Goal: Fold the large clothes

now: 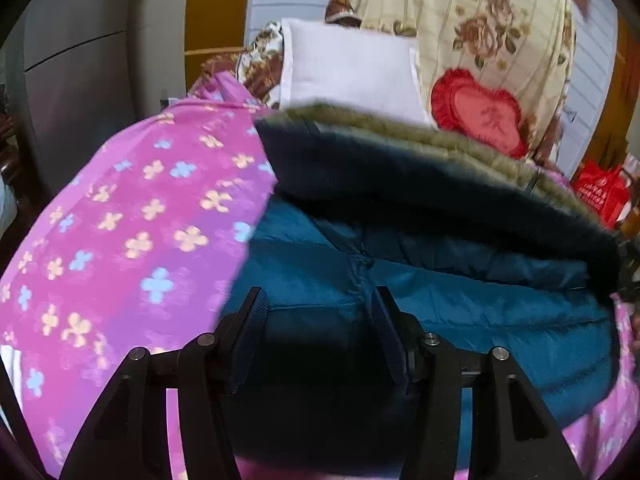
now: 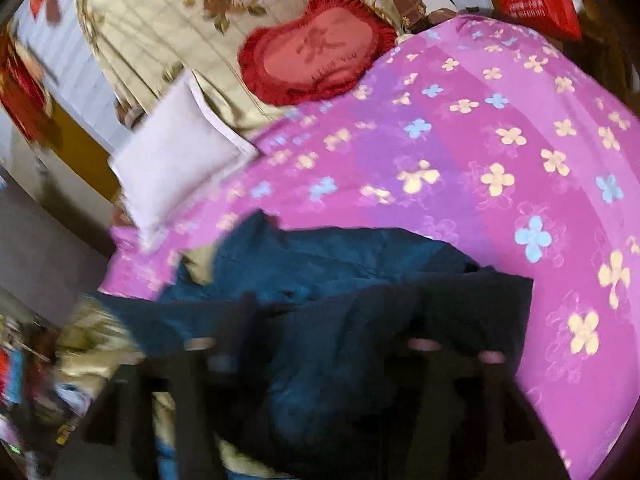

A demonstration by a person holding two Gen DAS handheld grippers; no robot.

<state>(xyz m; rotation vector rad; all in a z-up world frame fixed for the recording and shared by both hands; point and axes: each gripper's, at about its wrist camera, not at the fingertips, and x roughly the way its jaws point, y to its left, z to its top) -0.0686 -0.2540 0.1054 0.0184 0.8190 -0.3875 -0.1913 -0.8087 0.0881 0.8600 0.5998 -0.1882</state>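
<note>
A large teal padded jacket [image 1: 460,300] with a dark hood edged in tan fur [image 1: 420,140] lies on a pink flowered bedsheet [image 1: 132,216]. My left gripper [image 1: 318,304] hovers right over the jacket's teal body, jaws open, nothing between them. In the right wrist view the jacket [image 2: 328,264] lies bunched at the sheet's [image 2: 500,140] near edge. My right gripper [image 2: 332,312] is blurred and dark over the jacket; I cannot tell whether it is open or holds cloth.
A white pillow [image 1: 348,68] and a red heart cushion [image 1: 476,112] lie at the head of the bed against a cream flowered quilt [image 1: 480,20]. A red bag [image 1: 600,192] stands beside the bed on the right. A grey cabinet [image 1: 76,60] is at left.
</note>
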